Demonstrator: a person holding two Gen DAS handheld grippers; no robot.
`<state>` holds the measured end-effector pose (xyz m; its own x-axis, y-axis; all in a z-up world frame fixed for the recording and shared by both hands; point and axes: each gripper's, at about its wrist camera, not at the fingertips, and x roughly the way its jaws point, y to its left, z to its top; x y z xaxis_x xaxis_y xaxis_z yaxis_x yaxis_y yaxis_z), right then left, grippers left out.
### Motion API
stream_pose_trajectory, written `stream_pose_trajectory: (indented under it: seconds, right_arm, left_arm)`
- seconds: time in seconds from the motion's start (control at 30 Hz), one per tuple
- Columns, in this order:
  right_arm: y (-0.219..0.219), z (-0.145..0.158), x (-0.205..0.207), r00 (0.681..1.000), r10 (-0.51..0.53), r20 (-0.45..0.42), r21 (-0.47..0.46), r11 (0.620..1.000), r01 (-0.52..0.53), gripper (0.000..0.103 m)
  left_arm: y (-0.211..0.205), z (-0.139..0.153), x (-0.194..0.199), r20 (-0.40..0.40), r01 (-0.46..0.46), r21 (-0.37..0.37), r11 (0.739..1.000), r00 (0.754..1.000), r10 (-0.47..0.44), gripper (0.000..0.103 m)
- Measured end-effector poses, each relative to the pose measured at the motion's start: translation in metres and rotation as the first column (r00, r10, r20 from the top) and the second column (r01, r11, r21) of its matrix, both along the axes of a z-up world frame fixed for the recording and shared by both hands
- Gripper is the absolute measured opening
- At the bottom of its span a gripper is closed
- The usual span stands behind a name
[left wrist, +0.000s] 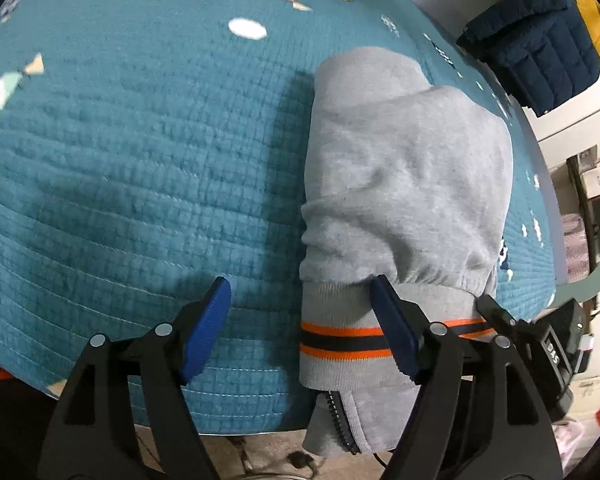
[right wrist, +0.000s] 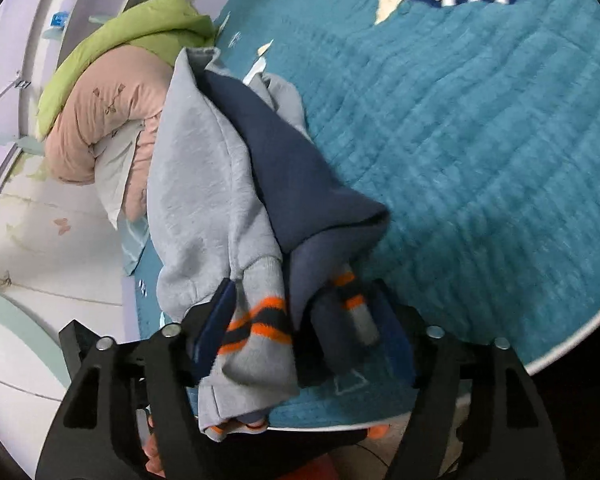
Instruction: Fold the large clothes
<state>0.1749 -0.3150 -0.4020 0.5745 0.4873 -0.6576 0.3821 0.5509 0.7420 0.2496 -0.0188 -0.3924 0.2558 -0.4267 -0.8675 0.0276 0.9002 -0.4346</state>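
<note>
Currently the folded grey fleece zip jacket with orange-and-navy striped ribbed hem lies on the teal quilted bed cover, near its front edge, with the hem and zipper end overhanging that edge. Left hand-held gripper: blue-padded fingers spread wide, nothing between them; its right finger sits over the striped hem, contact uncertain. Right hand-held gripper: fingers part-way apart with bunched grey fabric, navy lining and striped rib filling the gap between them; whether the pads actually clamp the cloth cannot be told. In the right wrist view the jacket appears lifted and draped away from the gripper. A green and pink padded bundle lies at the far side of the bed. A navy and yellow quilted garment is off the bed's far corner.
</note>
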Motion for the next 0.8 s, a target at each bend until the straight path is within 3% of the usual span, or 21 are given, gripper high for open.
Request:
stream_pose_trajectory:
  seconds: [0.17, 0.27, 0.33, 0.47, 0.5, 0.53, 0.6, 0.73, 0.8]
  right_arm:
    - [-0.003, -0.007, 0.016, 0.999, 0.029, 0.026, 0.045, 0.999, -0.03, 0.072]
    - [-0.004, -0.004, 0.02, 0.996, 0.061, 0.059, 0.138, 0.988, -0.068, 0.07]
    - [0.0, 0.0, 0.021, 0.994, 0.08, 0.07, 0.12, 0.989, -0.088, 0.07]
    - [0.008, -0.011, 0.034, 0.995, 0.083, 0.047, 0.08, 0.993, -0.087, 0.071]
    - [0.01, -0.009, 0.035, 0.995, 0.092, 0.046, 0.062, 0.994, -0.094, 0.069]
    - [0.015, -0.004, 0.039, 0.993, 0.109, 0.044, 0.028, 0.993, -0.111, 0.056]
    - [0.021, 0.002, 0.039, 0.99, 0.126, 0.061, 0.016, 0.992, -0.127, 0.033]
    - [0.042, 0.026, 0.045, 0.983, 0.173, 0.064, -0.126, 0.978, -0.164, 0.027]
    - [0.052, 0.037, 0.047, 0.978, 0.192, 0.084, -0.158, 0.971, -0.177, 0.027]
  left_arm:
    - [0.0, -0.011, 0.001, -0.064, 0.006, -0.111, 0.994, 0.998, -0.013, 0.073]
    - [-0.005, -0.015, -0.002, -0.071, 0.015, -0.121, 0.993, 0.997, -0.024, 0.073]
    - [-0.007, -0.018, -0.001, -0.094, 0.017, -0.169, 0.986, 0.995, -0.033, 0.073]
    - [-0.024, -0.017, 0.002, -0.075, 0.042, -0.129, 0.991, 0.996, -0.052, 0.073]
    - [-0.029, -0.015, 0.003, -0.064, 0.056, -0.115, 0.992, 0.996, -0.063, 0.072]
    - [-0.034, -0.011, 0.003, -0.04, 0.075, -0.104, 0.992, 0.996, -0.08, 0.059]
    - [-0.043, -0.004, 0.002, -0.003, 0.11, -0.045, 0.993, 0.994, -0.11, 0.055]
    - [-0.047, 0.011, -0.005, 0.072, 0.144, 0.016, 0.989, 0.987, -0.145, 0.037]
    - [-0.043, 0.025, -0.005, 0.121, 0.141, 0.034, 0.989, 0.982, -0.144, 0.035]
